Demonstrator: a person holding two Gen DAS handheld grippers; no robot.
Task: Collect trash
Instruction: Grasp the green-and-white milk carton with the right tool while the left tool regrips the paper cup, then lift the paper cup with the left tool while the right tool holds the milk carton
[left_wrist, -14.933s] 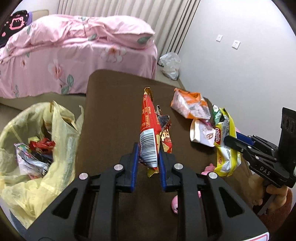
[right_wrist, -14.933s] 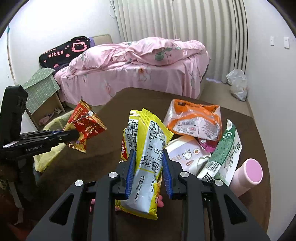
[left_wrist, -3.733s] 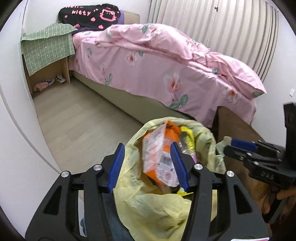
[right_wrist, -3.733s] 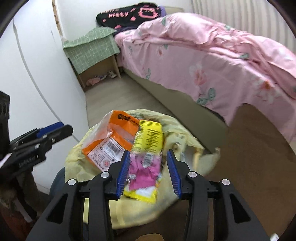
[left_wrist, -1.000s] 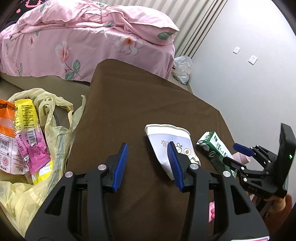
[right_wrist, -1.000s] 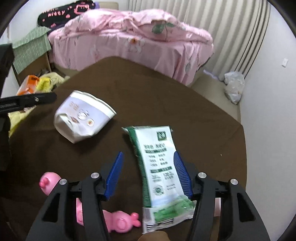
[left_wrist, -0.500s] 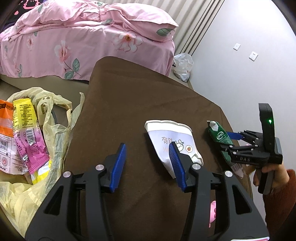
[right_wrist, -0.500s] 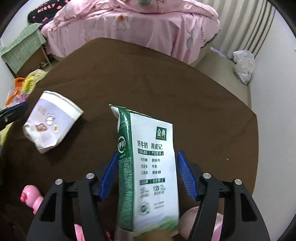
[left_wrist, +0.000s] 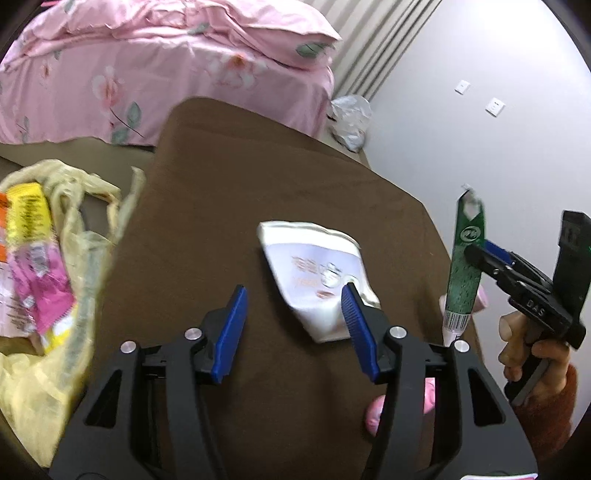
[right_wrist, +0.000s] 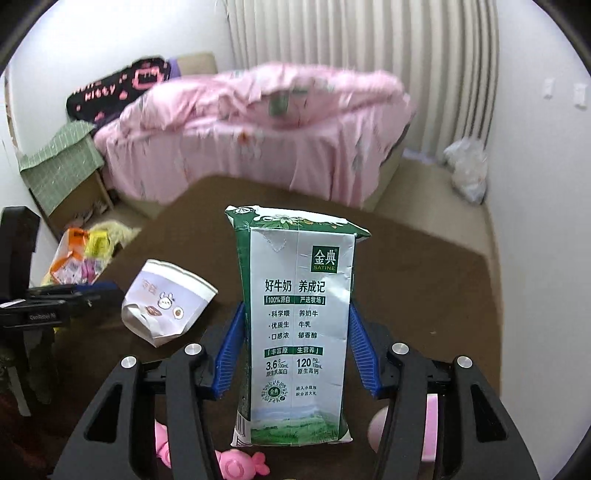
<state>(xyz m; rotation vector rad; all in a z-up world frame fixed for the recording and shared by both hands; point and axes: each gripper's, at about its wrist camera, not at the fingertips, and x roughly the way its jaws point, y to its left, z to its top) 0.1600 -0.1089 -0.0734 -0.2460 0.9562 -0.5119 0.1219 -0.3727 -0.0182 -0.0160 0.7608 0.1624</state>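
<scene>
A green and white milk carton (right_wrist: 295, 266) stands upright between the blue pads of my right gripper (right_wrist: 295, 310), whose jaws are closing on its sides. In the left wrist view the carton (left_wrist: 463, 273) hangs above the table's right edge, held by the right gripper (left_wrist: 476, 254). A crushed white paper cup (left_wrist: 314, 266) lies on the brown table (left_wrist: 221, 166). My left gripper (left_wrist: 294, 291) hovers just before the cup with its jaws opening and nothing pressed between them; its right finger overlaps the cup. The yellow trash bag (left_wrist: 44, 369) with wrappers hangs at the table's left.
A pink toy (right_wrist: 240, 458) and a pink cup (right_wrist: 430, 424) lie at the table's near edge. The pink bed (left_wrist: 147, 66) is beyond the table. A white plastic bag (left_wrist: 349, 122) sits on the floor by the wall.
The right gripper has raised the milk carton off the table and stood it upright. The left gripper's jaws have widened a little beside the paper cup.
</scene>
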